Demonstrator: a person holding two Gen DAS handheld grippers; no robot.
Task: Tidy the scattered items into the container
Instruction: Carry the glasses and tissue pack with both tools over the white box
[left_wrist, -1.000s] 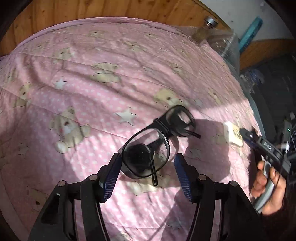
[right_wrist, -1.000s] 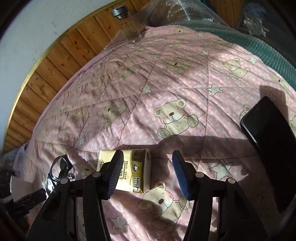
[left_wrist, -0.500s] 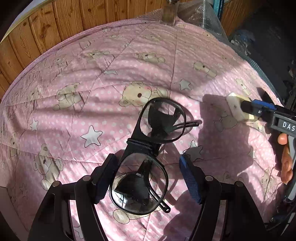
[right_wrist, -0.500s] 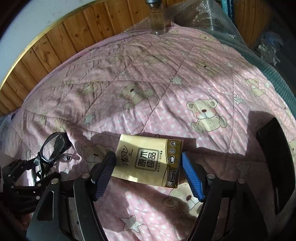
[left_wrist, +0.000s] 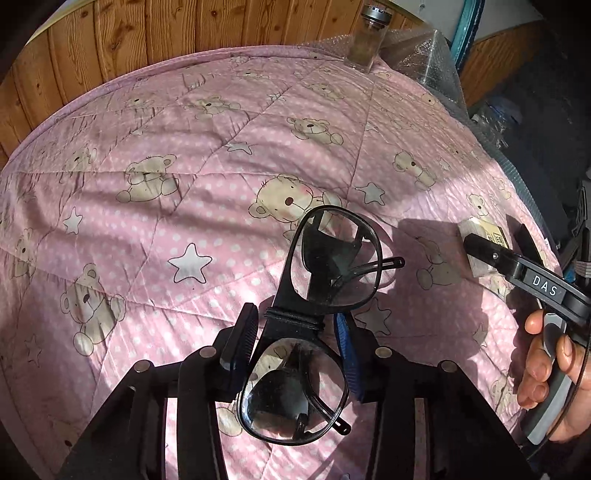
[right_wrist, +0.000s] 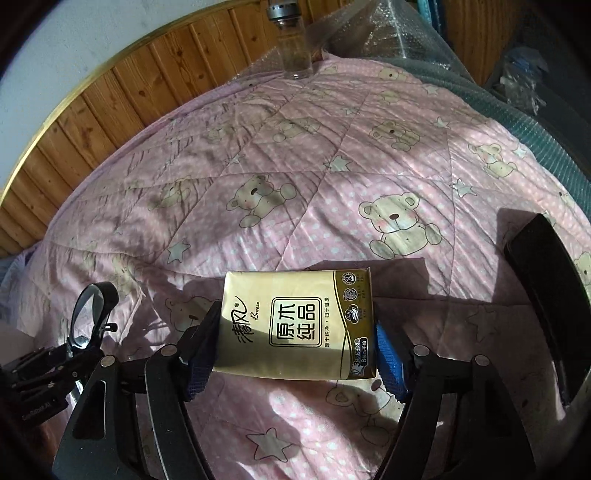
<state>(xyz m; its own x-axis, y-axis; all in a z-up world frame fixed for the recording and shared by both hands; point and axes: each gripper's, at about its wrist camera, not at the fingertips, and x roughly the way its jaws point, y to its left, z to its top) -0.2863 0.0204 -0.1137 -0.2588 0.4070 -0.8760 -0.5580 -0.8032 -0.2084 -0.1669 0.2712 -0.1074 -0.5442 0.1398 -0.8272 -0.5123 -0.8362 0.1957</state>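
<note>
Pink bear quilt (left_wrist: 207, 229): left gripper (left_wrist: 295, 347) clamps glasses (left_wrist: 317, 288), right gripper (right_wrist: 295, 343) pinches tissue pack (right_wrist: 299, 325); phone (right_wrist: 543, 280) waits at three o'clock, nothing binned yet.

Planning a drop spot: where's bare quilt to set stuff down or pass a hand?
Bare: the broad middle of the quilt, bordered by the wood wall, the jar and the glasses. Crowded: the near right, where the tissue pack in the right tongs lies close to the black phone.
</note>
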